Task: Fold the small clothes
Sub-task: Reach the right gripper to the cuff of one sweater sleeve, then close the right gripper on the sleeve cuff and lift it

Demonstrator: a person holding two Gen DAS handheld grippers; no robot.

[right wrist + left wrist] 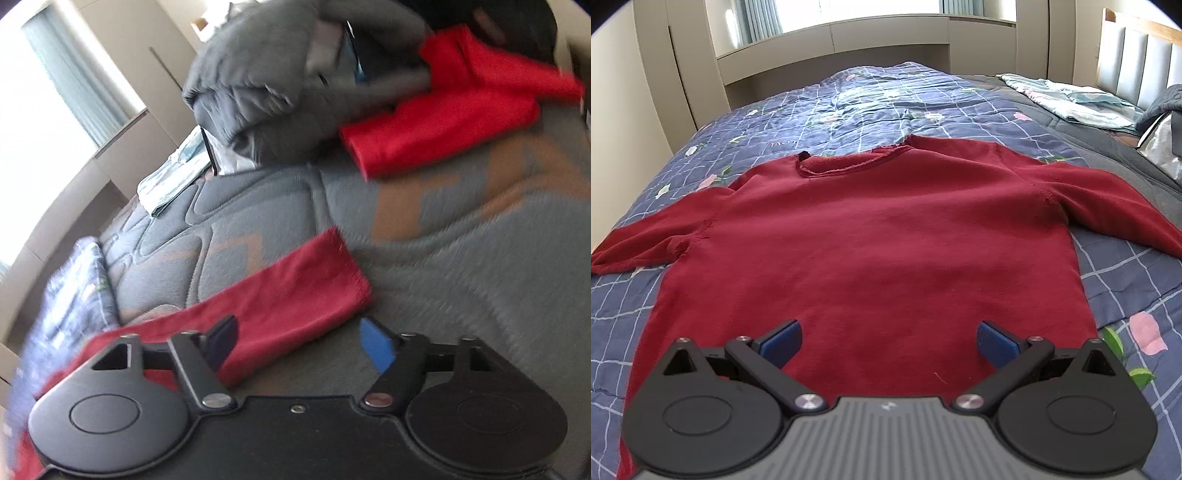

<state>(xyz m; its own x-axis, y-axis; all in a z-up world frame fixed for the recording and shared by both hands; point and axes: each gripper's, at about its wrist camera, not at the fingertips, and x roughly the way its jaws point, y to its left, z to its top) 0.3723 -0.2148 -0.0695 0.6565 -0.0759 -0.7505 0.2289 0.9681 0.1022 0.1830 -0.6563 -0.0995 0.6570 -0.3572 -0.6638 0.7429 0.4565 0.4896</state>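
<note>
Red sweater (871, 236) is laid flat on the quilt (1137, 280); both grippers, left (889, 341) and right (299, 345), are held open, nothing gripped. Sleeve cuff (317, 273) should probably be pinched squarely before being folded inward.

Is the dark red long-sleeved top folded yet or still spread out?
Spread out: dark red long-sleeved top lies flat on the quilt, both sleeves out sideways.

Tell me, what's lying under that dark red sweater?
The dark red sweater lies flat on a blue checked floral quilt, which shows all around it. One sleeve end reaches onto a grey quilted cover. Whatever lies directly beneath the body is covered.
</note>
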